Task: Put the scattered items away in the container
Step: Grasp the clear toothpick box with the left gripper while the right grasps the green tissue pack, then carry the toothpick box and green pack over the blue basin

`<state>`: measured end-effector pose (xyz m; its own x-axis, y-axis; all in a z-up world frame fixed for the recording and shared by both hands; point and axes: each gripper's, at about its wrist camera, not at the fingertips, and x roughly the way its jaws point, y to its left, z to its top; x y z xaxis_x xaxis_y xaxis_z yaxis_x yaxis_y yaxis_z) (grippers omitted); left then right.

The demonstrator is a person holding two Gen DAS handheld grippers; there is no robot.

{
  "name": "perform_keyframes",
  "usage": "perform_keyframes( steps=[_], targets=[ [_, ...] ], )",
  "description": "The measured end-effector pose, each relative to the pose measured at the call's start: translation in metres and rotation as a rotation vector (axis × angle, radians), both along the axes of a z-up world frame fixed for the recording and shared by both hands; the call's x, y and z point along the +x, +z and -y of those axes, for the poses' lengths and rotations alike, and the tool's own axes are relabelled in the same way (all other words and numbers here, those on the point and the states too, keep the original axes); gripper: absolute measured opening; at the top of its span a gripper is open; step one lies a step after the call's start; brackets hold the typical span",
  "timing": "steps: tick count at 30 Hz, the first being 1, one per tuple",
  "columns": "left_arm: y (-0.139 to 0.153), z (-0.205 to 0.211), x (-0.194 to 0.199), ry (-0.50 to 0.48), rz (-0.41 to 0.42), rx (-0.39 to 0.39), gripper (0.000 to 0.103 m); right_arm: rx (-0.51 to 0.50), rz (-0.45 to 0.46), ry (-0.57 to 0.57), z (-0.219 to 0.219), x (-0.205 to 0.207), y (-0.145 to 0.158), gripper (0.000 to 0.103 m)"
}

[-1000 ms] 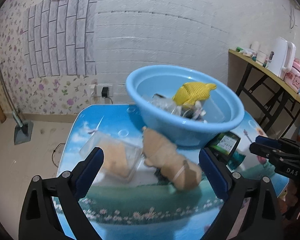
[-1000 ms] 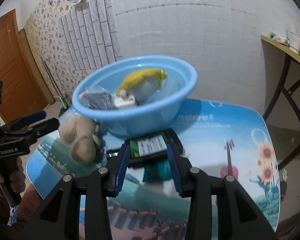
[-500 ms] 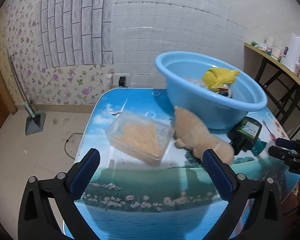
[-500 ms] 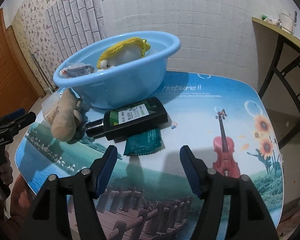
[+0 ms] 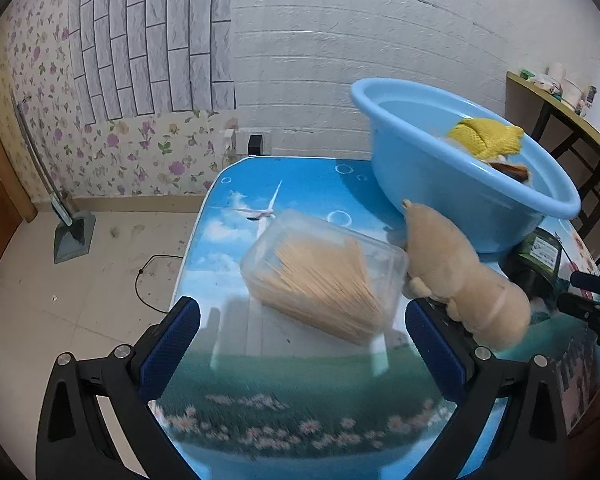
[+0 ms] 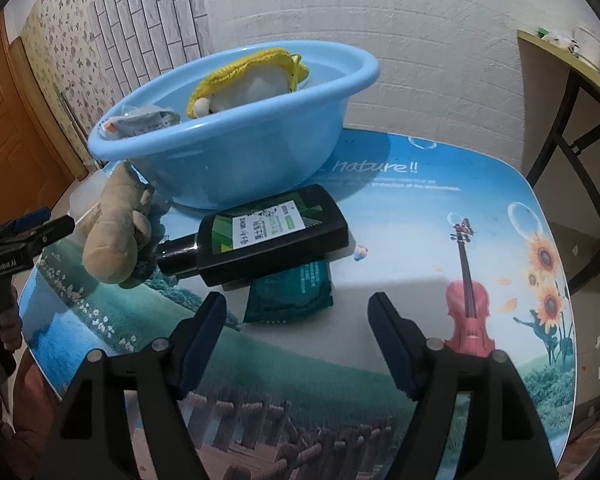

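Basin [image 6: 236,148], light blue, toward the far side of the table [image 6: 420,208], already carrying a yellow knitted piece [image 6: 236,74] and a small packet [image 6: 140,124] against its near rim. Just in front of it, touching or almost touching its wall, a dark bottle [image 6: 260,240] on its side with the cap aimed at a tan plush toy [image 6: 116,236]; partly under the bottle, a teal sachet [image 6: 296,296] nearer the front edge. Beyond the plush, toward the table's left edge, a clear lidded box of thin wooden sticks [image 5: 324,276], flat and pressed against the toy.

Left gripper [image 5: 300,344] spread to its widest, nothing between the blue pads, framing the stick box from the near side. Right gripper [image 6: 296,340] empty too, jaws opening, lined up low over the sachet and bottle.

Four items outside the basin, so roughly midway by the look of it.

Risks from here, as judgement only: box wide and slick, likely to skid or pop out of a narrow pinch, and its lid could spring and spill sticks across the table. Plush leaning on the box, liable to be dragged or rolled off the left edge. Bottle resting over the sachet, so a grab at the sachet could set the bottle rolling into the basin or toward the front edge. Both grippers working close together, with a chance of clashing near the plush.
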<state>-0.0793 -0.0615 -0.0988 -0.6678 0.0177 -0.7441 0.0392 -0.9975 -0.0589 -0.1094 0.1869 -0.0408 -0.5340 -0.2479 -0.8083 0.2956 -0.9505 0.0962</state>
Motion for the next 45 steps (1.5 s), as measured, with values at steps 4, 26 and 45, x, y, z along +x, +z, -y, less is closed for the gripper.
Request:
perform_keyframes(
  steps=[4,26,45],
  targets=[
    [0.0,0.003,-0.006,-0.041,-0.005,0.018,0.103,0.012,0.015,0.014,0.006,-0.005,-0.004,0.074],
    [-0.018,-0.01,-0.038,-0.2,0.105,0.01,0.097,0.074,0.003,0.056,0.018,-0.011,-0.007,0.047],
    [-0.009,-0.026,0.009,-0.159,0.076,-0.021,0.097,0.104,0.023,0.038,-0.001,0.018,-0.004,0.044]
  ],
)
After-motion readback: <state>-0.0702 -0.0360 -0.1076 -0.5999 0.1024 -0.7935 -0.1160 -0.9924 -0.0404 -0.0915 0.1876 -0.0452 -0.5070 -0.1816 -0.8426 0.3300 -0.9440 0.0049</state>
